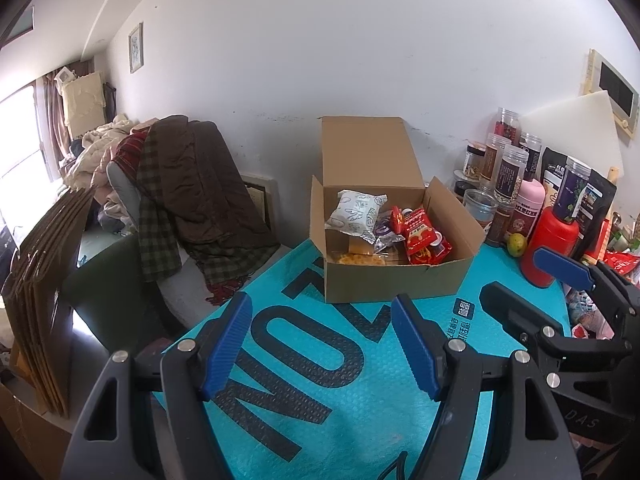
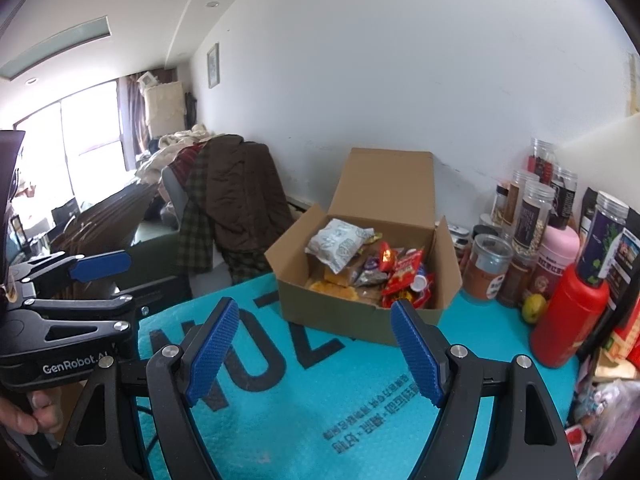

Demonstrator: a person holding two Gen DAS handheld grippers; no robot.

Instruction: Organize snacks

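Note:
An open cardboard box point(image 1: 394, 280) stands on the turquoise mat point(image 1: 340, 380) near the wall, and shows in the right wrist view point(image 2: 344, 316) too. It holds snacks: a white packet point(image 1: 354, 214), red packets point(image 1: 424, 236) and a yellow snack point(image 1: 356, 259). My left gripper point(image 1: 324, 344) is open and empty above the mat, in front of the box. My right gripper point(image 2: 316, 350) is open and empty, also in front of the box. More snack packets point(image 2: 600, 404) lie at the mat's right edge.
Jars and bags point(image 1: 516, 168), a red bottle point(image 1: 554, 246), a pink bottle point(image 1: 530, 204) and a green fruit point(image 1: 517, 245) crowd the right side. A chair with clothes point(image 1: 188, 196) stands left of the table. Flat cardboard point(image 1: 44, 280) leans at the far left.

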